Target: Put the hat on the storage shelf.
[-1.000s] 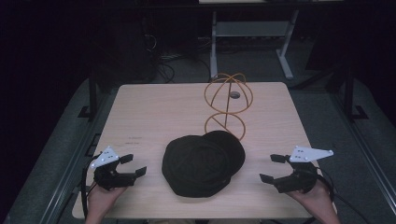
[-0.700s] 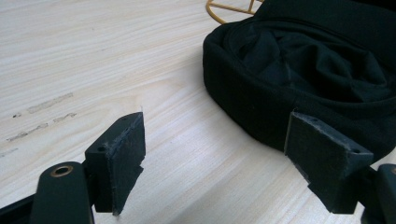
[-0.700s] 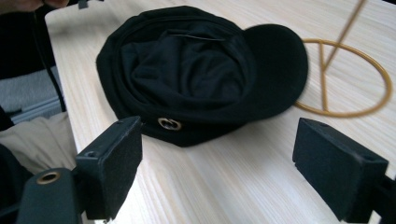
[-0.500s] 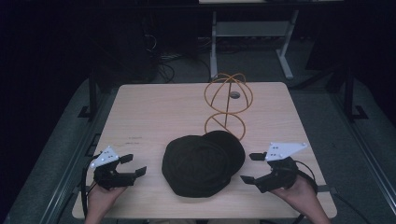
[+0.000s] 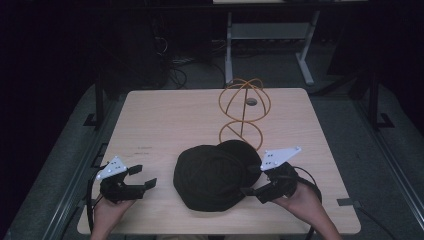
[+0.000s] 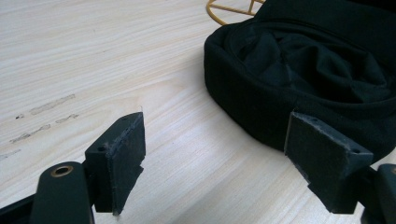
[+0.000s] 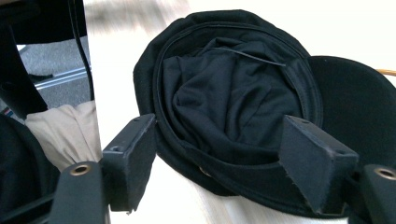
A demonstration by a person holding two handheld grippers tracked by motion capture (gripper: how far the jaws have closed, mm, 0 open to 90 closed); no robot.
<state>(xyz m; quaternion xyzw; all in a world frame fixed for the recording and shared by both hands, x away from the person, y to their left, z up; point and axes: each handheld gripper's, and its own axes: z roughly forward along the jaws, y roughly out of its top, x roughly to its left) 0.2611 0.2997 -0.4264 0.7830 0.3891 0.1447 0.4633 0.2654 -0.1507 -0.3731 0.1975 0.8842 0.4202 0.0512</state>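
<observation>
Right gripper (image 5: pixel 252 192) at the cap (image 5: pixel 212 177) near the table's (image 5: pixel 165 120) front edge, jaws apart and closing, rim between them unpinched. Left gripper (image 5: pixel 145 177) idle, jaws apart. Next: clamp rim.

We brought our right gripper (image 5: pixel 251 190) in from the table's right edge toward the black cap (image 5: pixel 212 176); its tips came up against the cap's right rim; its jaws had just been closing, standing astride the rim in the right gripper view without pressing it; our right hand (image 5: pixel 300 200) followed inward.
</observation>
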